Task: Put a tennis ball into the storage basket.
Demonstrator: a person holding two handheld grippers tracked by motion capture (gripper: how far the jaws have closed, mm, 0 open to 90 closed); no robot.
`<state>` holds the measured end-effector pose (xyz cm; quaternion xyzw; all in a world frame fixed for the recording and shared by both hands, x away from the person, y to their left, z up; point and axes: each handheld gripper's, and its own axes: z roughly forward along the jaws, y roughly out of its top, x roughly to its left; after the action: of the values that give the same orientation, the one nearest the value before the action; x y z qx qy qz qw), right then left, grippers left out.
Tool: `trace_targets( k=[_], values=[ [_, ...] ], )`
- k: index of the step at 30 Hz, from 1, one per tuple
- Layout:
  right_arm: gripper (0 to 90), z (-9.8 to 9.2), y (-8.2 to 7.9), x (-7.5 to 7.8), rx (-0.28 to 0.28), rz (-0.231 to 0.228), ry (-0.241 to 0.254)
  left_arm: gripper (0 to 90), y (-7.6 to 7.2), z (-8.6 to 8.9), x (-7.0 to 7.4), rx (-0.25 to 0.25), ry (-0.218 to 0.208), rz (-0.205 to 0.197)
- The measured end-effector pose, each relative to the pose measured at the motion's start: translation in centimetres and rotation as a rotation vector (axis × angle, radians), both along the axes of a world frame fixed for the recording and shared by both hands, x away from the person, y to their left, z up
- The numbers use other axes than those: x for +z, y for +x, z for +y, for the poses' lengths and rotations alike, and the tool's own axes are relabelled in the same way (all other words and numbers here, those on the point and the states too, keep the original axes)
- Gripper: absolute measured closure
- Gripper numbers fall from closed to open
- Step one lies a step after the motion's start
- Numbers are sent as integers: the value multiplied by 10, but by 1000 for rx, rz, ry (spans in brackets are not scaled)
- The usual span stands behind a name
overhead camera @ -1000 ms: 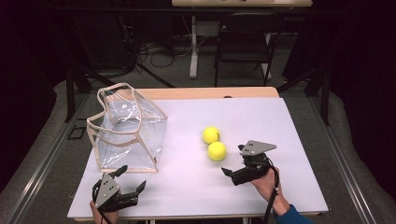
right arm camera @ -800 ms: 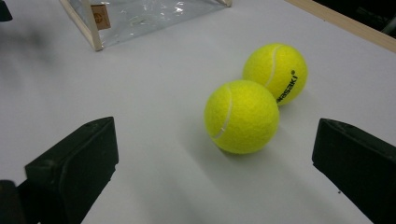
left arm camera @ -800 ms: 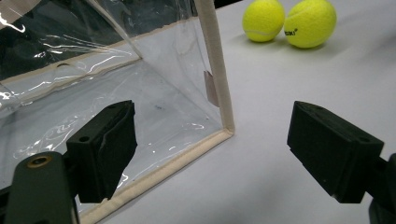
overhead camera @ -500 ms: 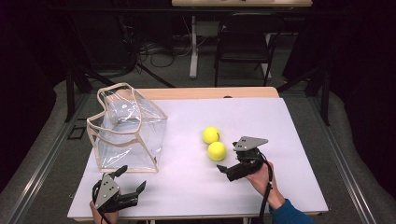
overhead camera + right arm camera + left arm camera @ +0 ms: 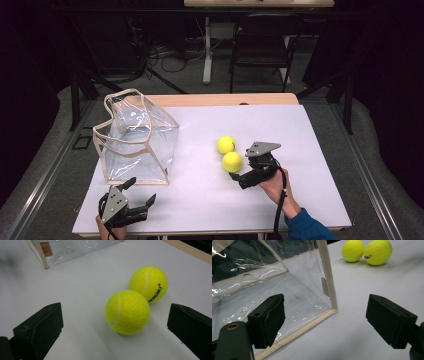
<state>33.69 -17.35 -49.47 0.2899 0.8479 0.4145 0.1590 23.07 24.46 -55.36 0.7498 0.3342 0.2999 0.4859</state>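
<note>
The right gripper (image 5: pixel 235 176) is closing in with its jaws spread wide and nothing between them yet — the nearer ball (image 5: pixel 127 312) is lying just ahead of the fingers (image 5: pixel 40 326), touching the second ball (image 5: pixel 148 284) behind it. Next the jaws need to straddle it and squeeze. The left gripper (image 5: pixel 141 196) is waiting released beside the clear bag (image 5: pixel 262 285). Since a second ago, the right gripper has been sliding closer to the balls — the left one staying put

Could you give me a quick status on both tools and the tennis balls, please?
Right tool open, short of near ball. Far ball touching it. Left tool open by clear bag, holding nothing. Approach unobstructed.
</note>
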Motion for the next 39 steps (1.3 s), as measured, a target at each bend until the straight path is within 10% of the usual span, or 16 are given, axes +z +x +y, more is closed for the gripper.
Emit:
trace_targets(
  k=[39],
  values=[
    [0, 22, 43, -35, -31, 131, -46, 160, 0, 1, 0, -2, -8, 5]
  ],
)
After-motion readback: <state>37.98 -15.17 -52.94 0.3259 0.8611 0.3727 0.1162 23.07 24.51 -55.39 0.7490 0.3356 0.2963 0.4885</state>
